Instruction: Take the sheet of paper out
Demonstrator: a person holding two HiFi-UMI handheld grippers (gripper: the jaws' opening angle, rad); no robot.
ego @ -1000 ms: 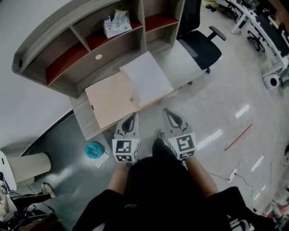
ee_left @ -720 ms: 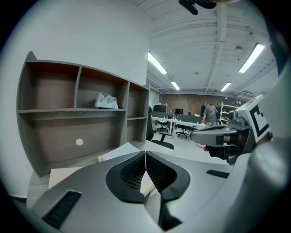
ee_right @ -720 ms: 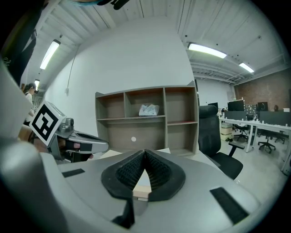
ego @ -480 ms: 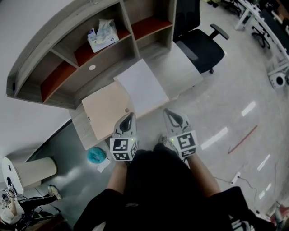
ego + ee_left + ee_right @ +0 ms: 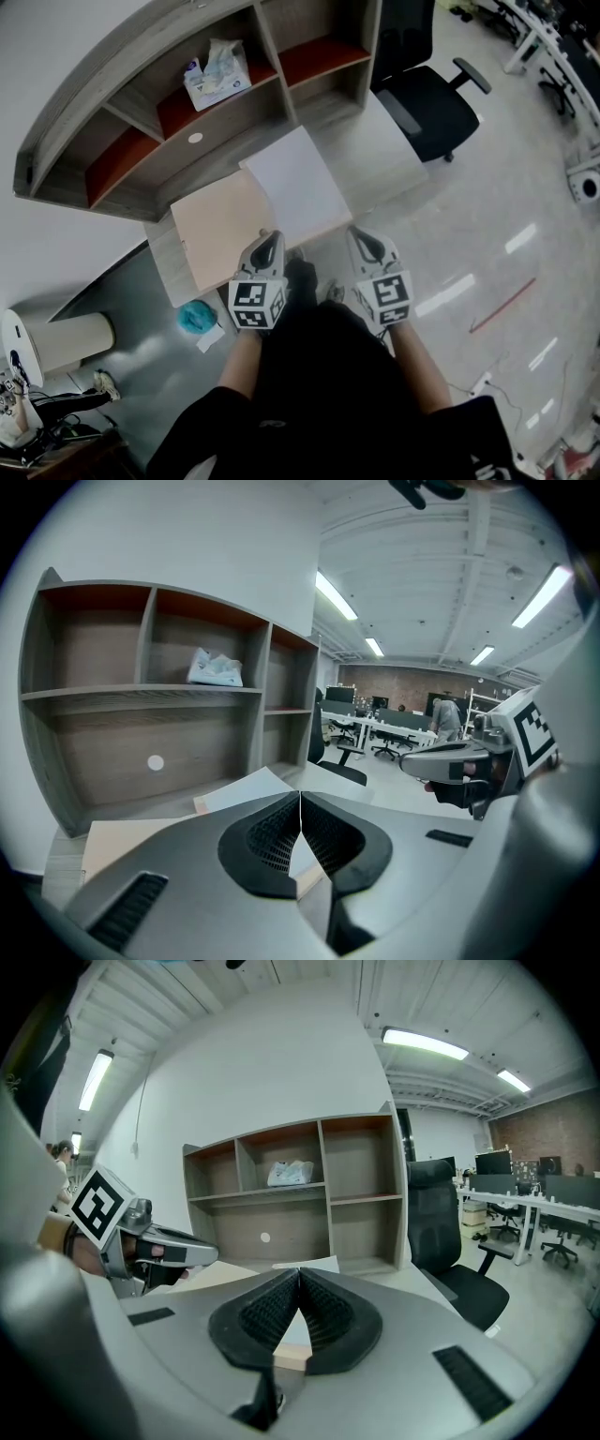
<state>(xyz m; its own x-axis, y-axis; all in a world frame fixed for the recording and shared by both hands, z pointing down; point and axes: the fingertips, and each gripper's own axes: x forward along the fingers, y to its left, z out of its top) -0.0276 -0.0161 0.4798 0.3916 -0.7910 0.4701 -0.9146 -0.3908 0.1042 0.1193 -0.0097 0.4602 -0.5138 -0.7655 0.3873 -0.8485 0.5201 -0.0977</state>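
Note:
A white sheet of paper (image 5: 295, 183) lies on the desk, its left edge over a beige folder (image 5: 220, 225) that lies flat beside it. My left gripper (image 5: 269, 239) is shut and empty, its tip at the front edge of the desk where folder and sheet meet. My right gripper (image 5: 361, 236) is shut and empty too, just off the desk's front edge to the right of the sheet. In the left gripper view the sheet (image 5: 248, 789) shows just beyond the shut jaws (image 5: 300, 794). In the right gripper view the sheet (image 5: 309, 1265) lies ahead of the shut jaws (image 5: 299, 1272).
The grey desk (image 5: 375, 150) carries a curved shelf unit (image 5: 141, 112) with a tissue packet (image 5: 217, 70) on one shelf. A black office chair (image 5: 436, 108) stands at the desk's right end. On the floor to the left are a blue object (image 5: 195, 317) and a white cylinder (image 5: 56, 342).
Both grippers have come forward to the desk's front edge; the left tip now reaches the folder's edge. Both stayed shut. Sheet and folder have not moved.

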